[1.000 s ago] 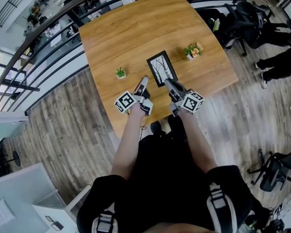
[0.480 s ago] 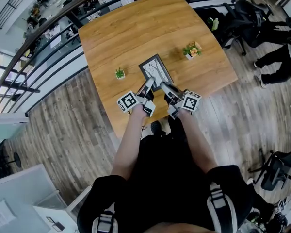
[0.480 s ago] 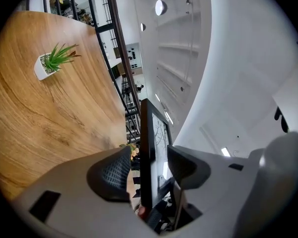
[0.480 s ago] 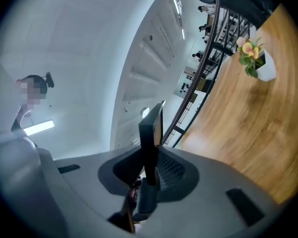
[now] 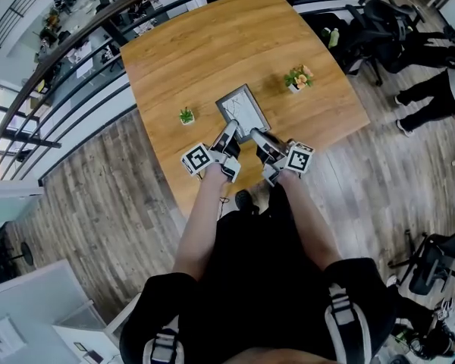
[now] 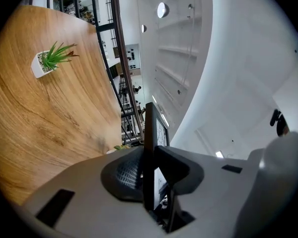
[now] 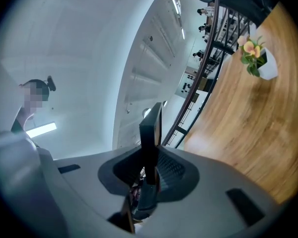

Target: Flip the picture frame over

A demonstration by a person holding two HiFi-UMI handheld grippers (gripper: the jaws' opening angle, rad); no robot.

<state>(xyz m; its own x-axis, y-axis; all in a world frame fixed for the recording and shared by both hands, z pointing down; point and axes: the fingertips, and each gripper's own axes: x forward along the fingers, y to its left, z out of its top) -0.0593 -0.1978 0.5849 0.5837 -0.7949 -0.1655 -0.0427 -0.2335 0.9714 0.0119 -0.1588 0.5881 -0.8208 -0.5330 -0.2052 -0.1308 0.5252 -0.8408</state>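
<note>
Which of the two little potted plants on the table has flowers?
The flowering plant right of the picture frame, with orange-pink blooms; the green plant on the left has only spiky leaves.

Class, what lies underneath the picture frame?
The picture frame, held at its near edge by the right gripper and the left gripper, whose fingers have just closed on it, is over the wooden table. The patch directly beneath is covered, unseen.

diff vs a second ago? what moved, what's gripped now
The left gripper moved in to the near edge of the picture frame. Its jaws have just been closing and now clamp that edge. The frame shifted slightly left and looks tipped up at that edge. The right gripper kept its grip, and both plants stayed put.
</note>
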